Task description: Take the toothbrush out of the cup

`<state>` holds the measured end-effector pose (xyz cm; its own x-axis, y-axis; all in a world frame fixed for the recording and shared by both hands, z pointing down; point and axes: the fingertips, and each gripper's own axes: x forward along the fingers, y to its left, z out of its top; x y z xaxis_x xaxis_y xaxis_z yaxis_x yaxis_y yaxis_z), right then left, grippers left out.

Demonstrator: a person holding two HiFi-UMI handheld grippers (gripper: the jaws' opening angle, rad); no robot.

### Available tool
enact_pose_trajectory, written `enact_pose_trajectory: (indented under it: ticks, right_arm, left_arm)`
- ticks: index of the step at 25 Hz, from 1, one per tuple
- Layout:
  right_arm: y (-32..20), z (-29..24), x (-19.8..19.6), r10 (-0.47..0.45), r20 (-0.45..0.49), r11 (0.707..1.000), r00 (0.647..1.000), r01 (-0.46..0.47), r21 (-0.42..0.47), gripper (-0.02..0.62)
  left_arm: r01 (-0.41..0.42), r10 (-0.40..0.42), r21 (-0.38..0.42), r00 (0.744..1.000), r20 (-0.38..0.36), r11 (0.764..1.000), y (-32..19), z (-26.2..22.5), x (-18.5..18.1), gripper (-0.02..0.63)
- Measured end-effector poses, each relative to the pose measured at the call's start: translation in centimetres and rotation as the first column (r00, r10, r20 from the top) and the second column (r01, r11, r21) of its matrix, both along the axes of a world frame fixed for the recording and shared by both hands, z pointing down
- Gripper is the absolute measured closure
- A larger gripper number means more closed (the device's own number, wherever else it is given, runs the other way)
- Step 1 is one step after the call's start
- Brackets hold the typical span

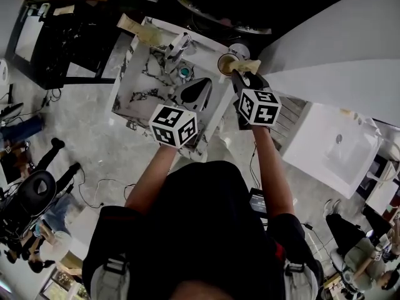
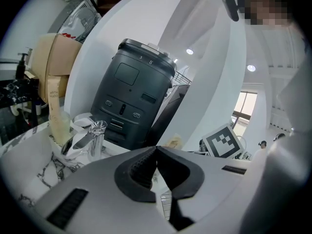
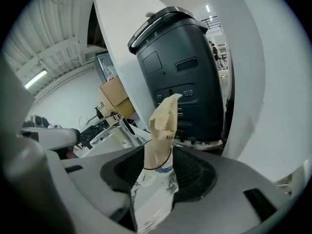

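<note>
At vanity's [image 1: 139, 91] far right corner, straddling paper-wrapped toothbrush [image 3: 163, 121] in cup [image 1: 226, 62] with open right gripper [image 3: 158, 165], no pinch yet; holding left gripper [image 2: 156, 154] shut, empty. Next, likely: close, lift straight up.

The toothbrush [image 3: 163, 126] is sealed in a tan paper sleeve with dark print and stands in the cup [image 3: 155, 189], the sleeve's folded top tipping slightly to the right. The cup is clear: marbling shows through its wall, and its rim reads as a thin dark line round the sleeve. It stands upright at the far right corner of the marbled washstand top [image 1: 134, 95], close to the edge. Seen from above, the toothbrush [image 1: 242, 65] juts past the round rim of the cup [image 1: 225, 63]. The brush itself is hidden inside the paper.
</note>
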<state>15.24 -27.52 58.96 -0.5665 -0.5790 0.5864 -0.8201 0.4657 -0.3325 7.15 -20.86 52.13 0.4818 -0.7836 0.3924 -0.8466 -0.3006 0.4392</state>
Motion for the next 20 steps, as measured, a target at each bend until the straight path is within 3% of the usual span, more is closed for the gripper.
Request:
enact_pose_trajectory:
  ticks: [20]
  right_arm:
    - [-2.0, 1.0, -0.9, 0.022, -0.021, 1.000, 1.000, -0.022, -0.018, 0.430]
  left_arm:
    - [0.052, -0.052, -0.020, 0.999, -0.002, 0.998, -0.5, 0.6, -1.3, 0.595]
